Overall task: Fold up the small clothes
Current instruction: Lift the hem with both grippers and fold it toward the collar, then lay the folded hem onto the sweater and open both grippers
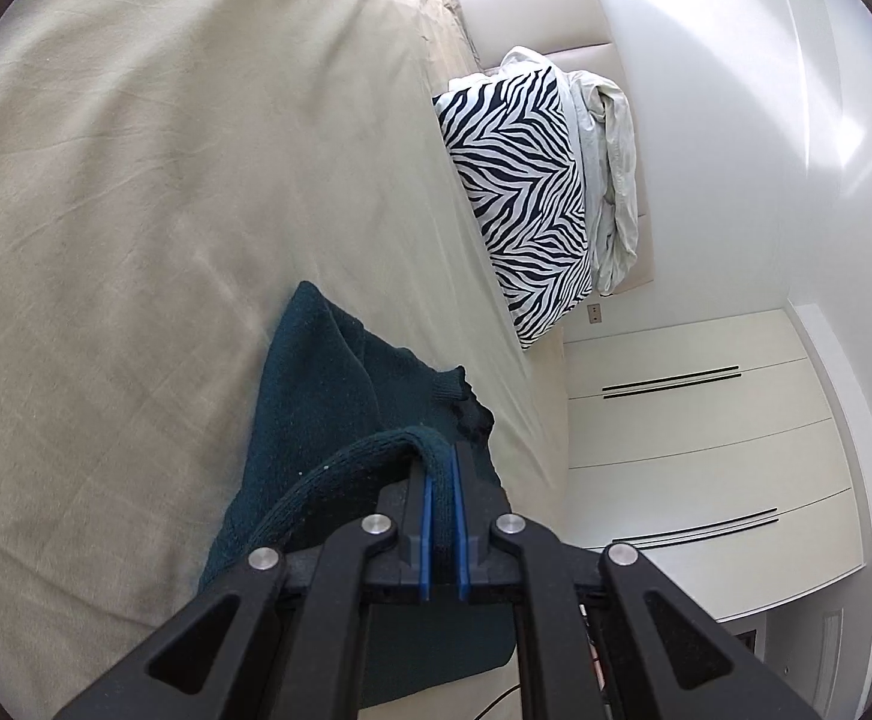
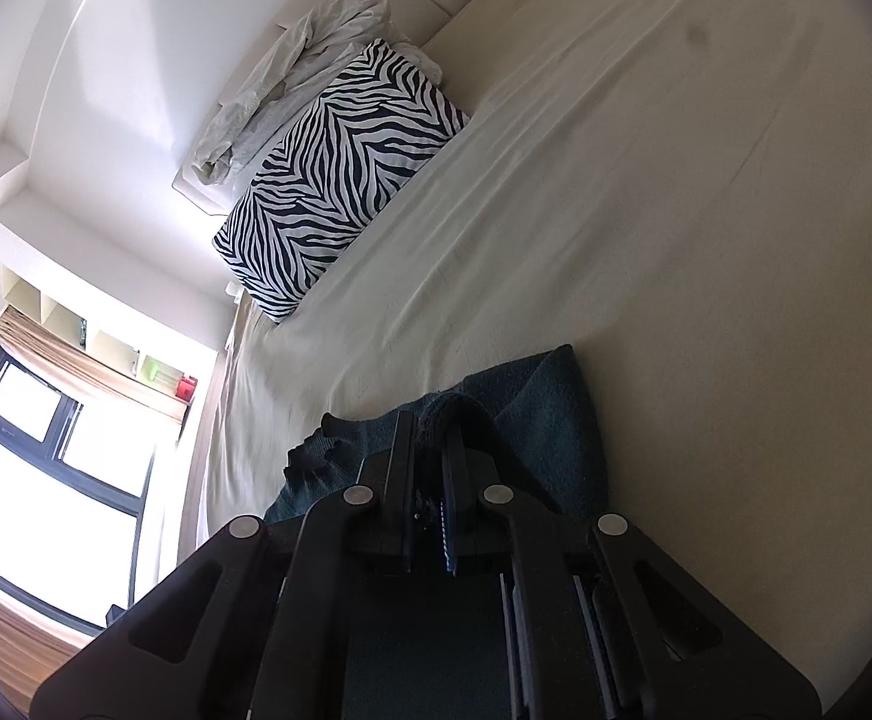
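Note:
A dark teal knitted garment [image 1: 322, 384] lies on the beige bed sheet [image 1: 136, 210]. My left gripper [image 1: 441, 459] is shut on a ribbed edge of the garment, which loops out to the left of the blue pads [image 1: 427, 510]. In the right wrist view the same garment [image 2: 550, 414] lies under my right gripper [image 2: 430, 426], which is shut on a bunched part of its edge. A dark neck opening [image 2: 316, 450] shows to the left of the fingers. Both grippers hold the cloth just above the bed.
A zebra-striped pillow [image 1: 520, 198] leans at the head of the bed [image 2: 340, 174], with crumpled white bedding [image 1: 610, 180] behind it. White wardrobe doors [image 1: 694, 438] stand beyond the bed edge. A window [image 2: 46, 468] with a curtain is at the left.

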### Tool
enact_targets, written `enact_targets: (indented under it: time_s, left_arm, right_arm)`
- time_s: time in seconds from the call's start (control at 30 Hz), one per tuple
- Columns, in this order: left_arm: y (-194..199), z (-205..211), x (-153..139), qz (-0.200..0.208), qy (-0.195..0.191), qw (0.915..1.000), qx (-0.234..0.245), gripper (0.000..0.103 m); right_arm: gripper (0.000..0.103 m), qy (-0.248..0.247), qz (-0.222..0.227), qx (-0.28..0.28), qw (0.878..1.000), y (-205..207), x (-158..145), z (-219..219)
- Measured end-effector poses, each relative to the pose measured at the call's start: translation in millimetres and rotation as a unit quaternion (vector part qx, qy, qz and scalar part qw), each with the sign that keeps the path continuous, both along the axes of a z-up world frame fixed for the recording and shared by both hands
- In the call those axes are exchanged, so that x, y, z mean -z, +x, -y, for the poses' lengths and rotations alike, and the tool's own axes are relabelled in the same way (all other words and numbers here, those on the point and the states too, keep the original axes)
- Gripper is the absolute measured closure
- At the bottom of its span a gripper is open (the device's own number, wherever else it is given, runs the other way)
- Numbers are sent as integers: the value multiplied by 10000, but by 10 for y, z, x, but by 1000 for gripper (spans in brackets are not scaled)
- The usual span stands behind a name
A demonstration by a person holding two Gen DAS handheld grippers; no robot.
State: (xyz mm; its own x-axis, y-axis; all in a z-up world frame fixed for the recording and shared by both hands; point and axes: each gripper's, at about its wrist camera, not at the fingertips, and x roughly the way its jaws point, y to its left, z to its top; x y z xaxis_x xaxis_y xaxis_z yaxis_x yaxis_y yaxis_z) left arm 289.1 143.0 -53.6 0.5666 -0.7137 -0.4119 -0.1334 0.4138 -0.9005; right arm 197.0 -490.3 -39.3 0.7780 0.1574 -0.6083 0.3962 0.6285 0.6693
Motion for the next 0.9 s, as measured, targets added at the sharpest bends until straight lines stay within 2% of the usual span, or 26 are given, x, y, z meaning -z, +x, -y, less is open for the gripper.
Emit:
enact_targets:
  time_s: [0.1, 0.17, 0.23, 0.27, 0.3, 0.33, 0.4, 0.47, 0.57, 0.7, 0.8, 0.9]
  left_arm:
    - [227, 22, 157, -101, 122, 9998, -80, 95]
    - [333, 41, 283, -254, 293, 9991, -140, 87]
    - [353, 37, 372, -323, 303, 9989, -154, 49]
    - [332, 26, 390, -310, 289, 9989, -183, 43]
    - [310, 10, 390, -295, 335, 9988, -205, 33]
    - [280, -3, 384, -308, 428, 9984, -227, 29]
    - [203, -21, 346, -216, 516, 9982, -210, 29]
    - [94, -19, 275, -84, 668, 9976, -166, 29]
    - [-137, 20, 202, 98, 1012, 9947, -122, 29]
    - [-481, 123, 176, 273, 1410, 9896, 32, 31]
    - [-708, 216, 204, 343, 1804, 9829, 157, 37]
    - [-884, 315, 260, 344, 2230, 9737, 311, 47]
  right_arm:
    - [97, -2, -177, 52, 9998, 288, 175, 91]
    - [96, -18, -510, 44, 9987, 482, 371, 140]
    - [95, 70, -766, 74, 9970, 599, 565, 180]
    - [91, 123, -780, 90, 9968, 617, 629, 191]
    - [83, 152, -742, 106, 9971, 614, 672, 197]
    - [77, 149, -692, 109, 9974, 599, 689, 193]
    - [57, 127, -567, 32, 9983, 574, 662, 177]
    - [50, -153, -588, 100, 9981, 486, 553, 138]
    - [50, -361, -539, -6, 9979, 270, 411, 67]
    - [50, -984, -733, -441, 9915, 10, 280, -159]
    - [50, -1399, -914, -708, 9834, -178, 277, -318]
    - [50, -1505, -1040, -833, 9796, -402, 330, -408]
